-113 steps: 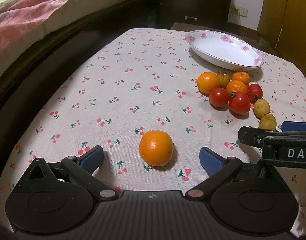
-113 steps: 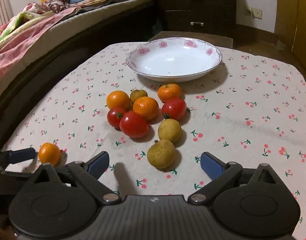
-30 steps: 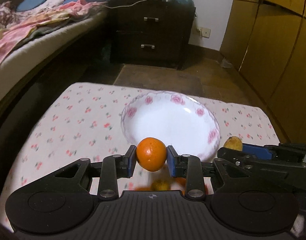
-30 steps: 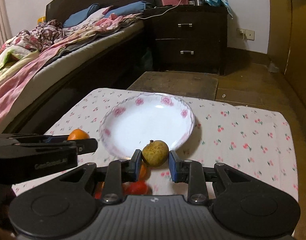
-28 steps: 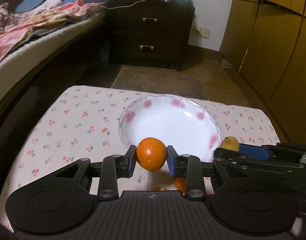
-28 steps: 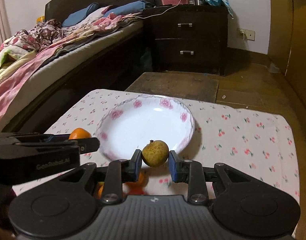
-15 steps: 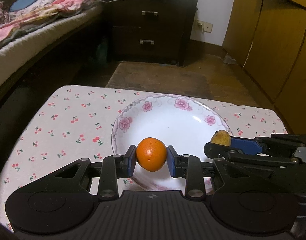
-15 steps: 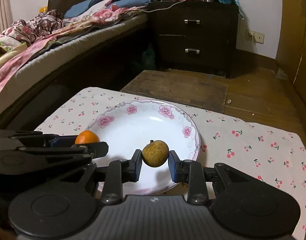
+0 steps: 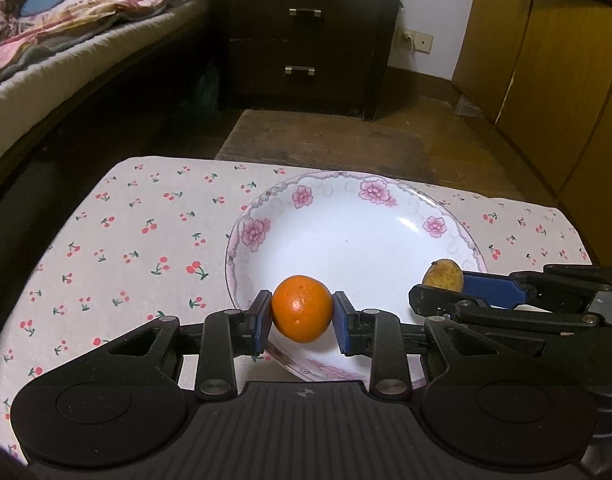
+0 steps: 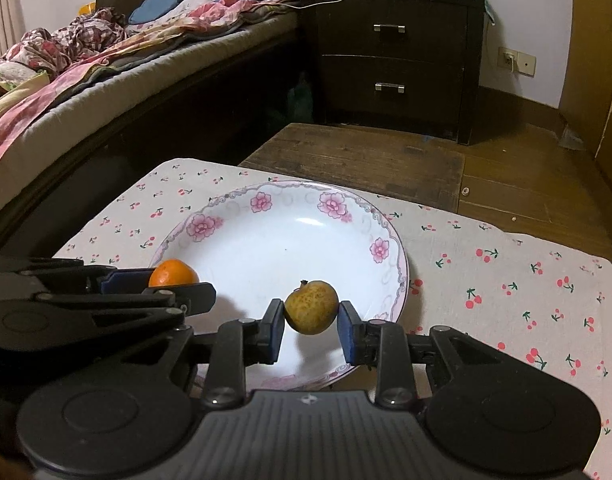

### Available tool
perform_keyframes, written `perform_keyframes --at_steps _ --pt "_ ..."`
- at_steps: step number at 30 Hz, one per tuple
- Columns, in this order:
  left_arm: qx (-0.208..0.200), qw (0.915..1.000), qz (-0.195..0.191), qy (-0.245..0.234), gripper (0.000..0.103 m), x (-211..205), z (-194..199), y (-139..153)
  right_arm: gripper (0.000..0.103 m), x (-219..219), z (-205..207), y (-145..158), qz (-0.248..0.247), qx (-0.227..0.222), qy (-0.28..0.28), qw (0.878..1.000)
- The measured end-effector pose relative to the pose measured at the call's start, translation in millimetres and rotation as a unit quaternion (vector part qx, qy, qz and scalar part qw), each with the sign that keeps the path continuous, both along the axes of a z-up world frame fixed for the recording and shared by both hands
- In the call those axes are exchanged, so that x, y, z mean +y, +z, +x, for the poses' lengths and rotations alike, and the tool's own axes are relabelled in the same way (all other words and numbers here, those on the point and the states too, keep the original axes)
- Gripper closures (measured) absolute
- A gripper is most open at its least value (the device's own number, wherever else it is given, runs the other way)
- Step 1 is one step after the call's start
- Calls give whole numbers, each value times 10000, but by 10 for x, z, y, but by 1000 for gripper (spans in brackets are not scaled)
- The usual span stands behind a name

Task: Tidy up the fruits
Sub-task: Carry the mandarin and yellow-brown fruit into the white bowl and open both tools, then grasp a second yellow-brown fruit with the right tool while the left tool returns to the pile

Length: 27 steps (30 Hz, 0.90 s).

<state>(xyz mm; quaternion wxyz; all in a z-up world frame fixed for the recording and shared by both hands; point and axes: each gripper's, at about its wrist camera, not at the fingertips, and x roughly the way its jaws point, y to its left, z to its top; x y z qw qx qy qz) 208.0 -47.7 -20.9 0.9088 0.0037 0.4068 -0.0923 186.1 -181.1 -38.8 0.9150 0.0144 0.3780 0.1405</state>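
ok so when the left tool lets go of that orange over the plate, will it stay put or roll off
The orange is round and smooth, so it will probably roll a little. The plate looks dished with a raised rim, which should likely keep it in. The skin looks firm between the left tool's pads, so a short drop seems unlikely to bruise it.

The orange (image 9: 301, 308) is bright orange; the small fruit (image 10: 312, 306) is dull yellow with brown speckles. The plate (image 9: 386, 248) is white, with pink flowers and grey scrolls around its rim. The tabletop (image 9: 125, 240) wears a cream cloth printed with red cherries. Both grippers are black with blue pads (image 9: 261, 322). At 12 o'clock, the dresser (image 10: 394, 60) is dark brown.
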Motion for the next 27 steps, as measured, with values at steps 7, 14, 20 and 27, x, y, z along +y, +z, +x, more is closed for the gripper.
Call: perform_keyframes --at_steps 7,14,20,27 --pt "-51 10000 0 47 55 10 -1 33 63 -19 -19 29 4 -88 -40 10000" --pt "-130 9999 15 28 50 12 -22 85 63 -63 -36 65 25 -130 -131 9998" --pt "-183 9998 48 11 48 9 -38 113 63 -69 -59 102 11 -171 -166 9997" --pt "-211 9997 113 -32 46 -5 -119 149 63 -79 -116 156 24 -190 -209 9996"
